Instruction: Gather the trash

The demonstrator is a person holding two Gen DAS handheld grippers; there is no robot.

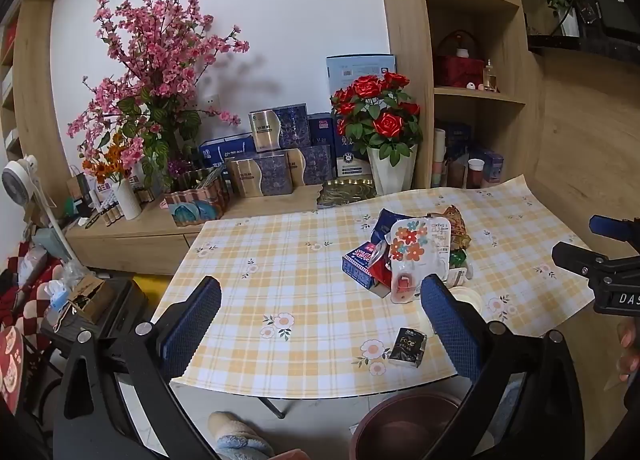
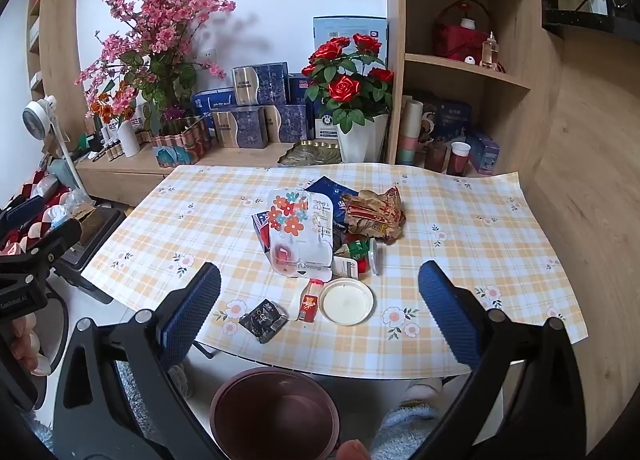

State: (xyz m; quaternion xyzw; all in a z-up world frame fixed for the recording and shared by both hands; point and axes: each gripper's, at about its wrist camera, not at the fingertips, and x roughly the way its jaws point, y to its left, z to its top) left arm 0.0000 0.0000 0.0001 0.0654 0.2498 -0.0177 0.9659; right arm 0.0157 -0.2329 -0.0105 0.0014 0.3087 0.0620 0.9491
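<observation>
The left gripper (image 1: 320, 308) hangs above the near edge of the table (image 1: 280, 260), its blue-padded fingers wide apart with nothing between them; the right gripper (image 2: 320, 300) does the same, fingers spread and empty, tilted down toward the checked cloth.

Ahead of the right gripper lies the trash pile (image 2: 320, 228): a clear flowered plastic tray (image 2: 298, 236) on top, a crumpled brown paper wrapper (image 2: 374, 216) beyond and to its right, a dark blue packet (image 2: 328, 190) behind, a small green-and-red bottle (image 2: 360, 254) beside the tray; nearer the fingers, apart from the heap, sit a white round lid (image 2: 346, 301), a small red lighter (image 2: 310, 302) just left of it, and a black crumpled packet (image 2: 264, 318) further left.

Below the right gripper, off the table's edge, stands a dark red bin (image 2: 276, 412), open-mouthed; a slippered foot (image 2: 412, 416) is beside it.

Beyond the table a potted red rose (image 2: 348, 84), stacked gift boxes (image 2: 256, 108) and pink blossoms (image 2: 156, 24) line the sideboard, well apart from the pile; nothing stands between either gripper and the trash.
</observation>
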